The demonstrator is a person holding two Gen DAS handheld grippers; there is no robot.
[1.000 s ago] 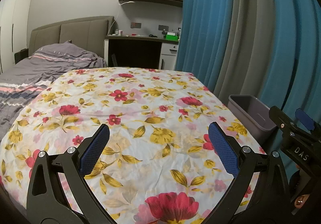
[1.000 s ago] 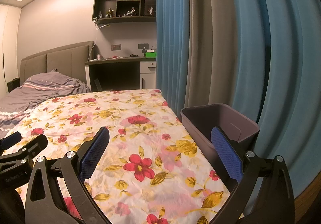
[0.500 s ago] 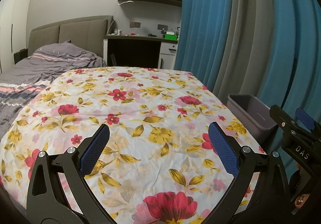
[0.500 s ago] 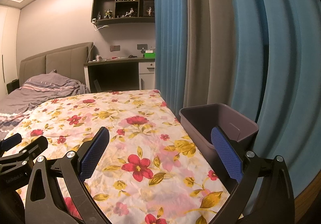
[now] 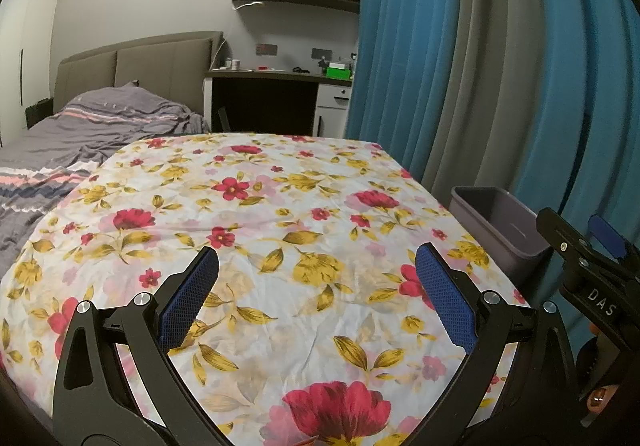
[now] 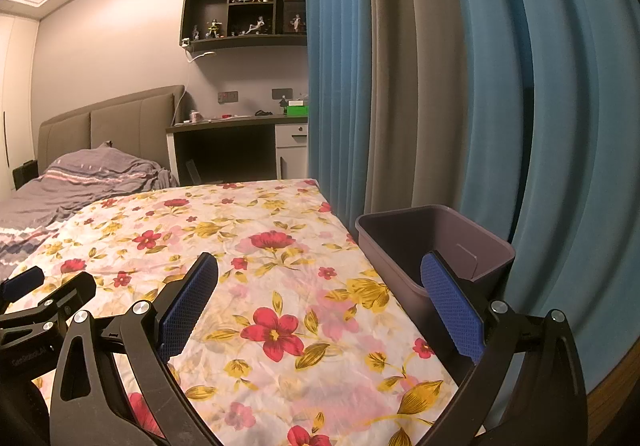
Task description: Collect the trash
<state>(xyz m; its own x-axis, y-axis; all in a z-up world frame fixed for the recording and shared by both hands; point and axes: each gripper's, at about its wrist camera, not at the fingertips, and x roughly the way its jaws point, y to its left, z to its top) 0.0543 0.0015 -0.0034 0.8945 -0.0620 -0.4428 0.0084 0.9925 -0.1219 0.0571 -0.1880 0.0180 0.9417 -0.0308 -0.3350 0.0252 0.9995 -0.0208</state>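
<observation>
A dark purple-grey bin point(image 6: 404, 242) stands at the right edge of a table under a floral cloth point(image 6: 256, 246); the left wrist view shows the bin point(image 5: 492, 222) further right. No trash shows on the cloth in either view. My left gripper point(image 5: 316, 294) hangs open over the near part of the cloth, nothing between its blue pads point(image 5: 188, 298). My right gripper point(image 6: 318, 298) is open too, its right pad point(image 6: 452, 310) in front of the bin's near corner. Each gripper appears at the edge of the other's view.
Blue and grey curtains point(image 5: 500, 58) hang close behind the bin. A bed with a grey striped duvet point(image 5: 80, 142) lies to the left. A desk point(image 6: 236, 144) and a wall shelf point(image 6: 244, 14) with figurines stand at the back.
Both views have drifted slightly; the scene sits a little lower in the frames. Both grippers stay open and empty.
</observation>
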